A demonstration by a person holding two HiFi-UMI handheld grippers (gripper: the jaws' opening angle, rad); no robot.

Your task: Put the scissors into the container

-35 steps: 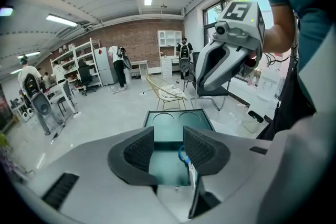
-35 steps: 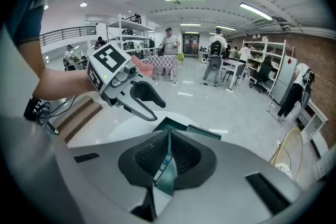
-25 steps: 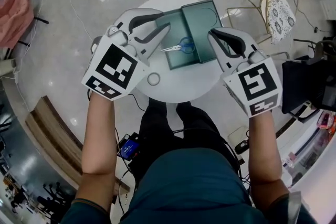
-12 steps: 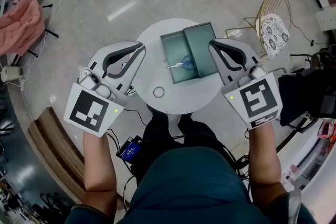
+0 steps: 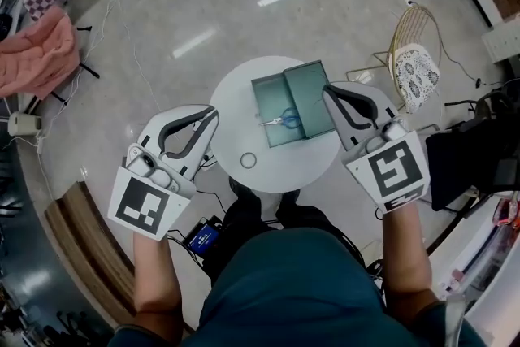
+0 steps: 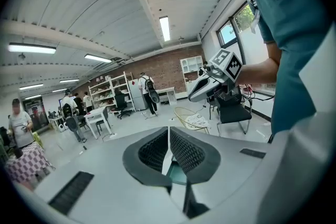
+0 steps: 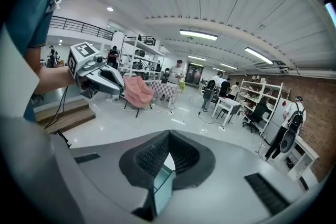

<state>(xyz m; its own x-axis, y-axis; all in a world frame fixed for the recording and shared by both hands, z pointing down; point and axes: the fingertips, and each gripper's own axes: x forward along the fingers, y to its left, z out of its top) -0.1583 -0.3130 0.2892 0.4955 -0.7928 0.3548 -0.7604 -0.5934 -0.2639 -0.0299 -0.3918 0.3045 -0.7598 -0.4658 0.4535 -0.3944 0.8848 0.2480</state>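
The blue-handled scissors lie inside the green two-part container on the round white table, their blades pointing left. My left gripper hangs at the table's left edge, apart from the container, shut and empty. My right gripper hovers at the container's right side, also shut with nothing in it. In the left gripper view the jaws meet over a sliver of green. The right gripper view shows its jaws together above the container's edge.
A small ring lies on the table's near side. A gold wire chair with a patterned cushion stands at the right, a black chair beyond it, and a pink cloth at the far left. Cables run across the floor.
My left gripper has drawn back from the container to the table's left edge and its jaws have closed. The scissors stay in the container. The right gripper has barely shifted.
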